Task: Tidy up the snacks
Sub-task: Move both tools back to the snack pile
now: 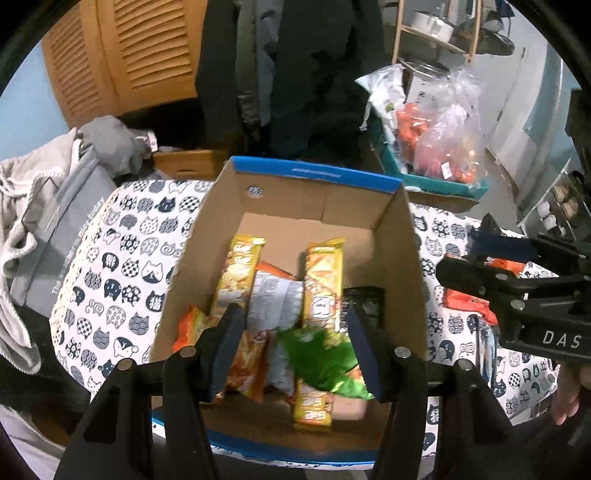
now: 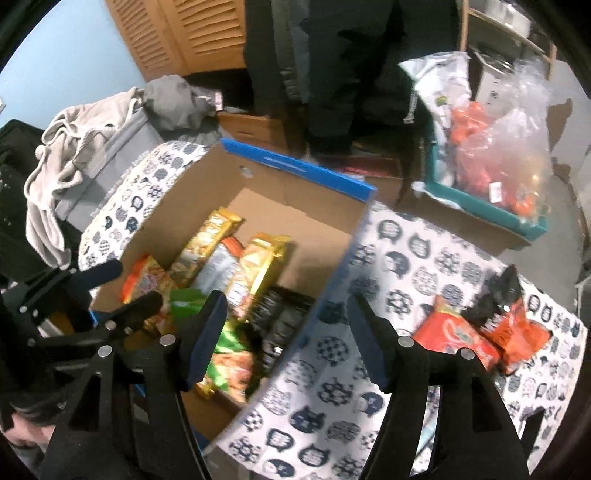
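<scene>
Snacks lay heaped in an open cardboard box point(image 1: 391, 236) with a blue rim, which stood on a surface covered by a cat-print cloth point(image 1: 122, 258). Nearest the left camera, the left claw point(image 1: 293, 345) hung over the box's near end, its jaws spread with nothing pinched between them; a green packet point(image 1: 321, 362) and an orange packet point(image 1: 247, 365) lay in the box below the gap. Further in, two long yellow packets point(image 1: 240, 273) lay lengthwise with a white-backed packet point(image 1: 275, 295) between them, and a dark packet point(image 1: 364, 299) sat against the right wall. The right claw point(image 2: 288, 332) hovered over the box's right wall and the cloth beside it, its jaws likewise spread and empty. On the cloth to the right of the box, well apart from it, lay an orange-red packet point(image 2: 454, 334) touching another orange packet point(image 2: 517, 332), with a black item point(image 2: 498, 295) just behind them. Beyond the surface stood a teal bin point(image 2: 484, 206) stuffed with a clear plastic bag point(image 2: 506, 147) of orange things. Grey clothing point(image 2: 74, 147) was piled at the far left, before a louvred wooden door point(image 2: 192, 33).
</scene>
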A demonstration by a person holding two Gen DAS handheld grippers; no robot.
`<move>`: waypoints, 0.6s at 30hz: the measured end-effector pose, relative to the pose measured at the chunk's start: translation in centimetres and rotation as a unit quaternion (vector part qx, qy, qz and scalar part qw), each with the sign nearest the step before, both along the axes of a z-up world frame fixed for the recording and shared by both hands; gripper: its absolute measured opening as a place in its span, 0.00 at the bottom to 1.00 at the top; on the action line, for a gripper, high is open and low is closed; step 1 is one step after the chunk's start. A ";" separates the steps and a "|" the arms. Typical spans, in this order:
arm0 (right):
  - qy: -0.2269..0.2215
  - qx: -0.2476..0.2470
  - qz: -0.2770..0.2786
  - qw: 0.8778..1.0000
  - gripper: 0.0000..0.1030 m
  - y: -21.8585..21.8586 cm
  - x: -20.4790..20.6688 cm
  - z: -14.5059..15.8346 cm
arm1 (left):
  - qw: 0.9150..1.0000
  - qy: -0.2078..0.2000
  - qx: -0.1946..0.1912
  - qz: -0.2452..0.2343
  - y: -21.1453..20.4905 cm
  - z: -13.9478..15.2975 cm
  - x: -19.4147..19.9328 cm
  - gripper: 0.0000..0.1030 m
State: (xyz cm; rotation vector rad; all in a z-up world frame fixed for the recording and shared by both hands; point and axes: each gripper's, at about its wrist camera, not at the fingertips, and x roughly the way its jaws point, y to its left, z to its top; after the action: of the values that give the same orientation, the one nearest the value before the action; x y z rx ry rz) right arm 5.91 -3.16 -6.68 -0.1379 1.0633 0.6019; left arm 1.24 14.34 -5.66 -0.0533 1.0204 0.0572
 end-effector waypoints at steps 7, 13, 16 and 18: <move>-0.005 -0.014 -0.029 0.999 0.70 -4.3 -0.3 -0.1 | 1.000 -0.001 0.010 -0.028 -3.1 0.4 0.3 0.62; -0.014 -0.028 -0.050 0.998 0.71 -7.7 -0.7 -0.1 | 0.998 -0.004 0.029 -0.054 -6.1 0.8 0.6 0.64; -0.023 -0.040 -0.059 0.997 0.75 -9.3 -1.0 -0.1 | 0.997 -0.006 0.040 -0.065 -7.5 0.9 0.7 0.67; -0.029 -0.048 -0.064 0.996 0.76 -10.3 -1.2 0.0 | 0.996 -0.006 0.047 -0.072 -8.4 0.9 0.7 0.67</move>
State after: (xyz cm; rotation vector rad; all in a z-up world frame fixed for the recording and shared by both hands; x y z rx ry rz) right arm 4.69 -13.43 -6.73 -0.1691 1.0363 0.4285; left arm 1.93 5.90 -4.77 0.1057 1.0065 -0.0261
